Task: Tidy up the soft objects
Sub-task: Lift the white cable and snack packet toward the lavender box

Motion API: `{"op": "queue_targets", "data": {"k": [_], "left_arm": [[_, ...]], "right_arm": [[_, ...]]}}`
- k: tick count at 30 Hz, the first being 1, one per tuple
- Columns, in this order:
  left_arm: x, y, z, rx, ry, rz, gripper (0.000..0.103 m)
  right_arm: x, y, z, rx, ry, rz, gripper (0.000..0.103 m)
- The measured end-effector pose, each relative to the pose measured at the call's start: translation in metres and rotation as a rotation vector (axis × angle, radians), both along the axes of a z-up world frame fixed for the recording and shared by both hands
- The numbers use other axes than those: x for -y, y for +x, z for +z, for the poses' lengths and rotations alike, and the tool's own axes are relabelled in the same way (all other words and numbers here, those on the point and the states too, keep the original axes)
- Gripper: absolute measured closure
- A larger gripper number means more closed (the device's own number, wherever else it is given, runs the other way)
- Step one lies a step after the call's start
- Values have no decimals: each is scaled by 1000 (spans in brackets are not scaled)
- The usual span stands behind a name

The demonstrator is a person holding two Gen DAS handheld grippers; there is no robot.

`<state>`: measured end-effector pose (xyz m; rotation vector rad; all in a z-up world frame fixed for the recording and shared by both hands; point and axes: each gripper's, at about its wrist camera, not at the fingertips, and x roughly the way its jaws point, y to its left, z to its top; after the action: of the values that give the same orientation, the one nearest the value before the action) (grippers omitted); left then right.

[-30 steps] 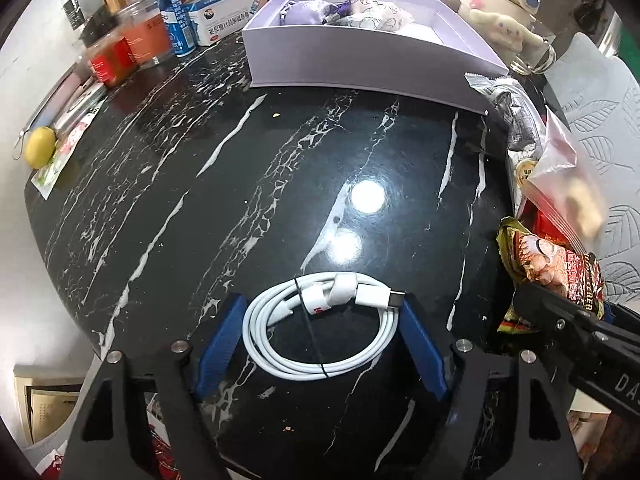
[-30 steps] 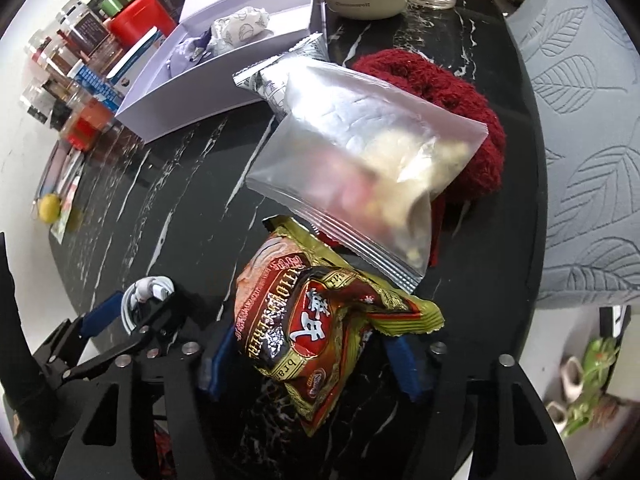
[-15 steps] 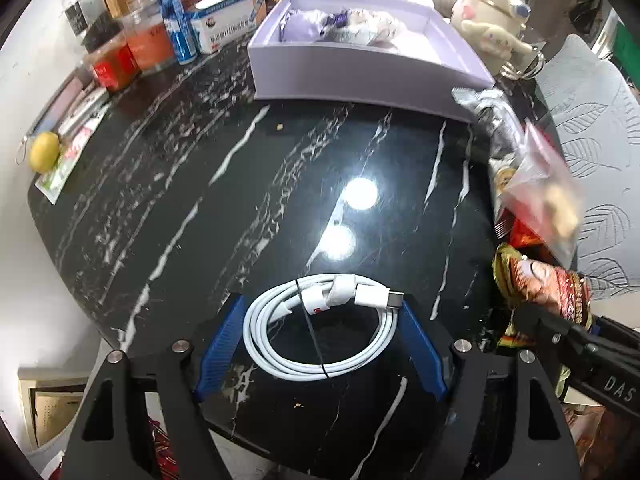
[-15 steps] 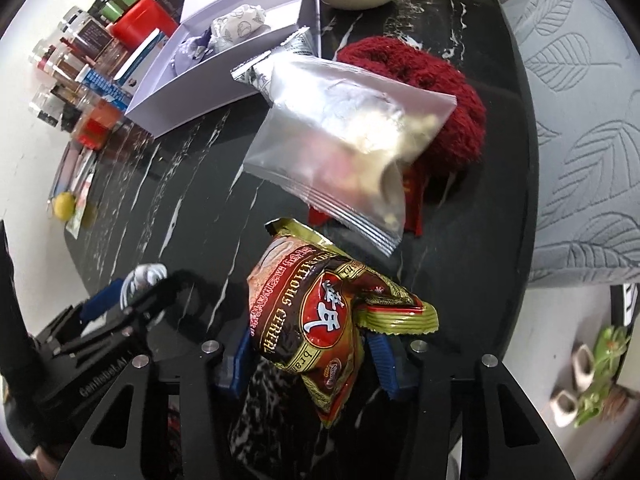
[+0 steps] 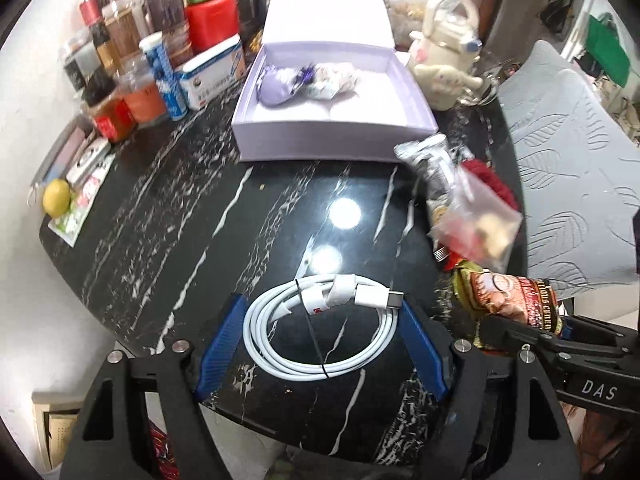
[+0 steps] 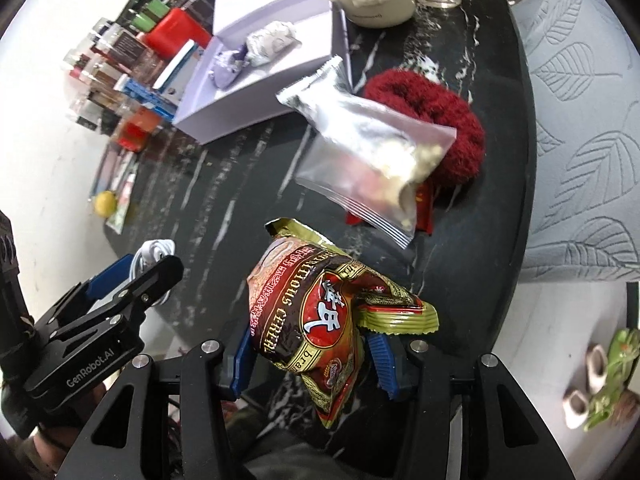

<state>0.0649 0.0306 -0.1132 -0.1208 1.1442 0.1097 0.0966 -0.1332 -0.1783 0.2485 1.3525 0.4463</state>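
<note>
Left gripper (image 5: 320, 344): jaws fairly wide, blue pads pressed on both sides of a coiled white cable (image 5: 322, 330), which hangs clear above the black marble table (image 5: 168, 216). Right gripper (image 6: 310, 354): jaws have just been closing, now narrow and clamped on a cereal packet (image 6: 316, 312), pinched at its middle, the lower end dangling free. Both items are off the table, so the step in hand looks like lift-and-carry, 2 items at once.

Likely target is the open lavender box (image 5: 332, 140) at the far side, already holding 2 small pouches (image 5: 308, 84). Next move probably calls for carrying both loads forward over the box's front wall, then opening the jaws inside it. The packet's path passes over a clear zip bag (image 6: 372, 172) and a silver sachet (image 6: 320, 96); a red knitted item (image 6: 452, 120) lies under them, so it needs height.

Pose: both grippers point steeply down at the table, side by side at its near edge, left one visible in the right wrist view.
</note>
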Motion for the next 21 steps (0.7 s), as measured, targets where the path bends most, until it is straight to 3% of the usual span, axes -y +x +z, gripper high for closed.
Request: {"op": "queue_targets", "data": {"k": [16,21], "left_arm": [[-1,8,66,146,34,-29,26],[-3,19,82,194,41,-24,26]], "right_arm": [[10,12,56,65,88,30,54],[10,22,75,116,76,32,54]]}}
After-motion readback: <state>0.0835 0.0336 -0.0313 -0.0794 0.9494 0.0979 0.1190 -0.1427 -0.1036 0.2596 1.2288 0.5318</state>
